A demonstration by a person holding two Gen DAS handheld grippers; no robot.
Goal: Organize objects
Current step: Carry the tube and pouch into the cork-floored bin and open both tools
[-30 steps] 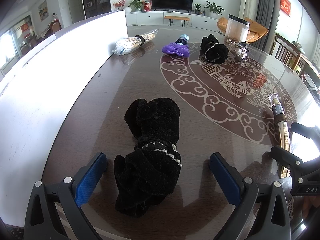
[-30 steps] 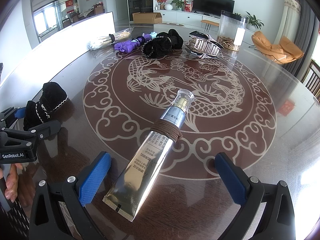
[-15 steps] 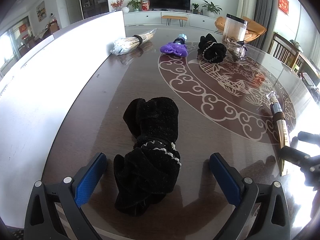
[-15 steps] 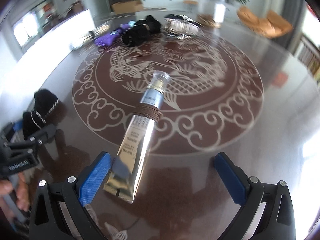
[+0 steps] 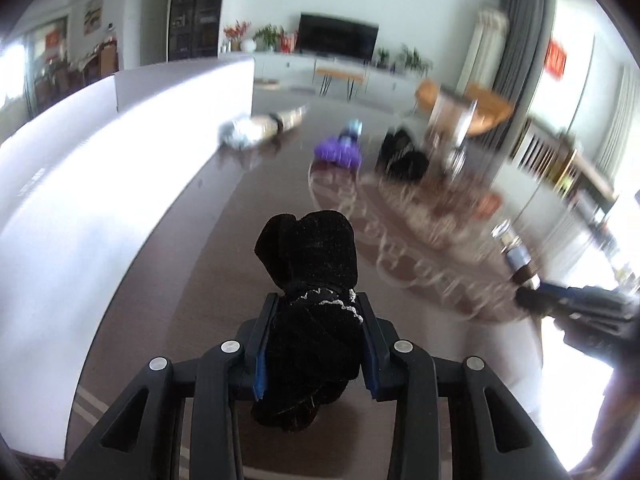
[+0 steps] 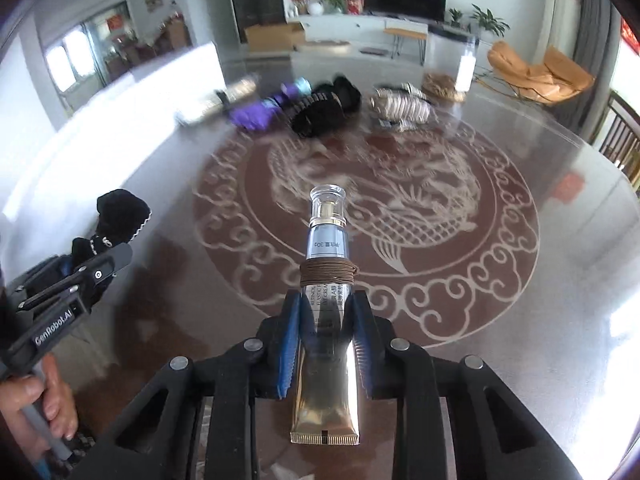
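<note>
While both sets of jaws finish closing, I read left gripper [image 5: 314, 344] squeezing black velvet scrunchie [image 5: 308, 312], centre-bottom: soft, light, compressible. Right gripper [image 6: 326, 336] pinching cream tube [image 6: 326, 320] mid-body, centre-bottom: slick, dentable; I'd grip gently.

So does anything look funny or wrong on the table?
One odd thing: the gold cream tube in the right tool has a brown hair tie wound round its neck, where a hair tie does not belong. The left tool squeezes a black velvet scrunchie. Nothing looks spilled or broken.
</note>
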